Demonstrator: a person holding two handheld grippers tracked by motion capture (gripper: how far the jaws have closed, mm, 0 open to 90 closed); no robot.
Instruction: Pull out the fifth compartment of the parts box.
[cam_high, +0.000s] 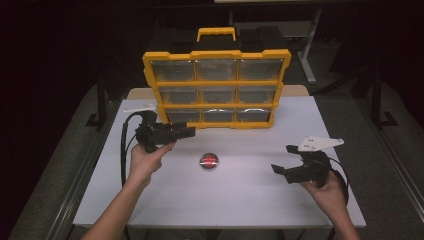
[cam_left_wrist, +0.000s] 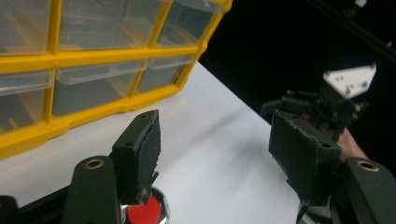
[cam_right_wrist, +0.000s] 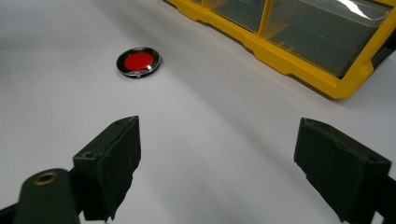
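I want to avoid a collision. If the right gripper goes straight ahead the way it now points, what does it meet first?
Probably the red disc. The right gripper, jaws open, points low across the bare white table toward it. The yellow organizer stands off to one side. Depth is unclear, so it might reach the tabletop first.

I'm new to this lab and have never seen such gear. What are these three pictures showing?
A person at a white table holds a hand-operated gripper in each hand: the left gripper and the right gripper. One picture looks down from above; the other two come from cameras riding on each gripper, looking along its black jaws. On the table stand a yellow drawer organizer and, in front of it, a small round red disc with a shiny rim. Both grippers are open and hold nothing.
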